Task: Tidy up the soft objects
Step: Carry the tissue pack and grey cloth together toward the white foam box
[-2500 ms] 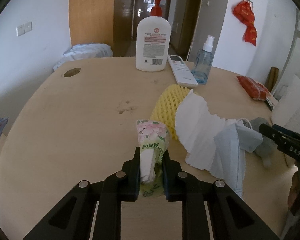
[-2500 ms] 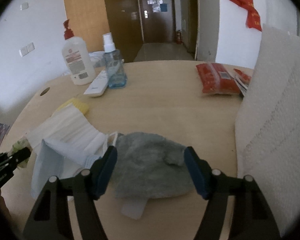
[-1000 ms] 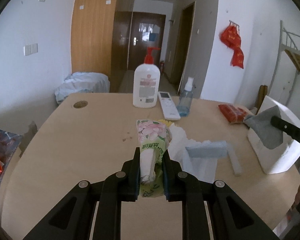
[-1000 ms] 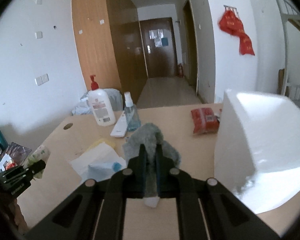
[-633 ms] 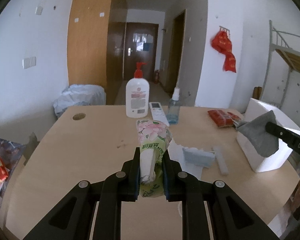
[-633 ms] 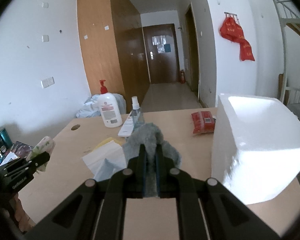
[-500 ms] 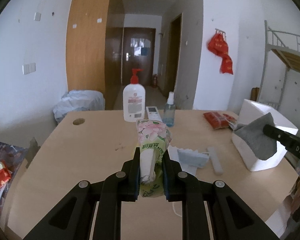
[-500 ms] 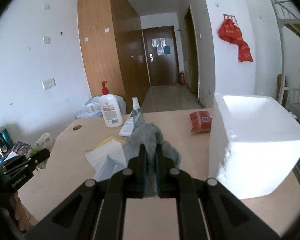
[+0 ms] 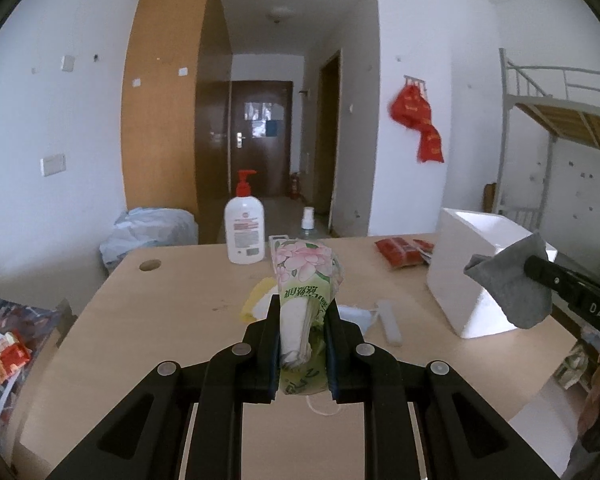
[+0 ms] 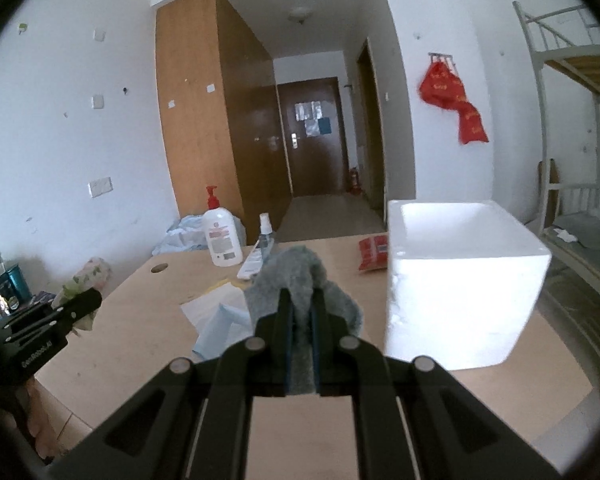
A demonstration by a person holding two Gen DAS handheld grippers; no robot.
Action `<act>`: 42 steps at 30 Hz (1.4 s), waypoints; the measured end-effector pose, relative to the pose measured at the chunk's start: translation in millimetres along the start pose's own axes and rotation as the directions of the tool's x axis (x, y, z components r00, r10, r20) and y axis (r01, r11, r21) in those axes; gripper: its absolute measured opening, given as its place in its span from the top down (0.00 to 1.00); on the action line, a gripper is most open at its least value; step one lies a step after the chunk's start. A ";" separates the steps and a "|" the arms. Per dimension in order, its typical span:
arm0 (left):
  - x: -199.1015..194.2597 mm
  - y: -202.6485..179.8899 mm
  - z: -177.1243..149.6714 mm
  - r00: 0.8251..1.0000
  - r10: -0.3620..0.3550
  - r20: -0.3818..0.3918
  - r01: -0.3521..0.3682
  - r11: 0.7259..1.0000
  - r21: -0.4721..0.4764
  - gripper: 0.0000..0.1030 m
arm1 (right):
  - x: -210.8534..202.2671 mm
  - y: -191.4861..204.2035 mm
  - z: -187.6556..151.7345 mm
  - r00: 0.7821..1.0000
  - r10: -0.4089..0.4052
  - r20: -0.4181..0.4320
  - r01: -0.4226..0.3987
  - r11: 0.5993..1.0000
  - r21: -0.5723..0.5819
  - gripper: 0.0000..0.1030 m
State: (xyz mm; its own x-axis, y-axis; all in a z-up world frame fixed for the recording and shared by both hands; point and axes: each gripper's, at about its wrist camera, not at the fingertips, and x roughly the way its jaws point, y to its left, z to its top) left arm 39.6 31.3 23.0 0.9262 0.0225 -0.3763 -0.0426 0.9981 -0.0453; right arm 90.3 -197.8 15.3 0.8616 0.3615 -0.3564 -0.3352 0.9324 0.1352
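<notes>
My left gripper (image 9: 302,312) is shut on a floral tissue pack (image 9: 305,276) and holds it high above the wooden table (image 9: 172,312). My right gripper (image 10: 302,300) is shut on a grey cloth (image 10: 300,276), also raised; in the left wrist view the cloth (image 9: 512,284) hangs beside the white foam box (image 9: 460,264). The box (image 10: 456,280) stands open-topped at the table's right. A white paper sheet (image 10: 214,304), a blue face mask (image 10: 224,326) and a yellow foam net (image 9: 256,296) lie on the table between the grippers.
A lotion pump bottle (image 9: 244,232), a spray bottle (image 10: 266,236) and a white remote (image 10: 254,262) stand at the table's far side. A red packet (image 9: 400,252) lies near the box. A white foam strip (image 9: 390,322) lies on the table. A bunk bed (image 10: 572,240) is to the right.
Both grippers have risen and drawn back from the table, each keeping its object. The right gripper closed on the grey cloth and lifted it off the table.
</notes>
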 end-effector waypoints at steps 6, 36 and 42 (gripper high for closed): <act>-7.1 -20.3 2.8 0.999 -0.050 0.015 0.049 0.998 0.028 0.82 | -17.7 -9.4 -2.0 0.999 -0.043 0.028 0.042 0.999 0.013 0.90; -5.3 -140.5 10.3 0.936 -0.351 0.016 0.344 0.925 0.159 0.82 | -85.9 -67.6 -17.8 0.955 -0.285 0.087 0.277 0.956 0.096 0.90; -2.8 -143.2 13.4 0.934 -0.358 0.013 0.351 0.922 0.166 0.82 | -86.4 -70.2 -16.6 0.954 -0.284 0.092 0.276 0.957 0.094 0.90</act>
State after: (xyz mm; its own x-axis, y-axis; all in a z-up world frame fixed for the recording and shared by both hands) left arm 48.1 -110.9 42.9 0.8847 -0.3356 -0.3236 0.3481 0.9372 -0.0205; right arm 33.1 -294.6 21.3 0.9526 0.0802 -0.2936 -0.0470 0.9919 0.1182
